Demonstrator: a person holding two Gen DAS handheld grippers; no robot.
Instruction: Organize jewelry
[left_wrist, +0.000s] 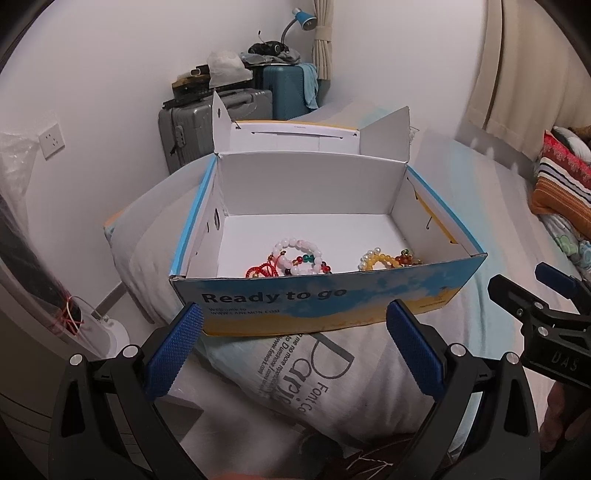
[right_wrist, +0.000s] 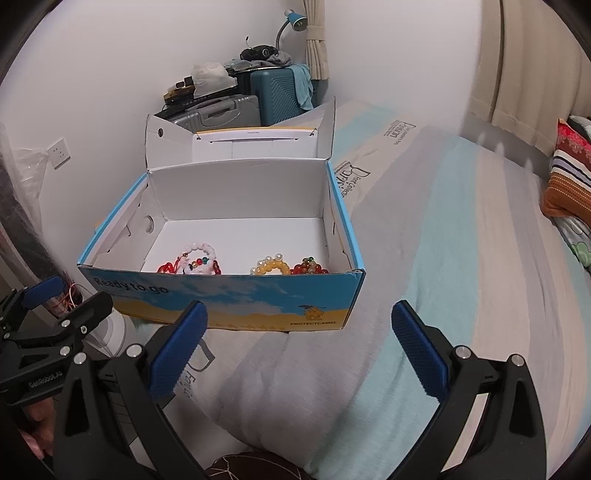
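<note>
A: Where does the left wrist view look from?

B: Low over the bed, facing the front wall of the open blue-and-yellow cardboard box (left_wrist: 325, 302), close to it, from its left.

A: And the right wrist view?

B: The same way, from further right, near the box (right_wrist: 221, 299). Both share the box interior, the grey hard-shell suitcase (left_wrist: 184, 125) and the white wall behind.

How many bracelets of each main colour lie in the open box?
White or pink bead bracelet: 1
Yellow bead bracelet: 1
Red cord or bead pieces, partly hidden: 2
Total: 4, as far as the box wall allows.
</note>
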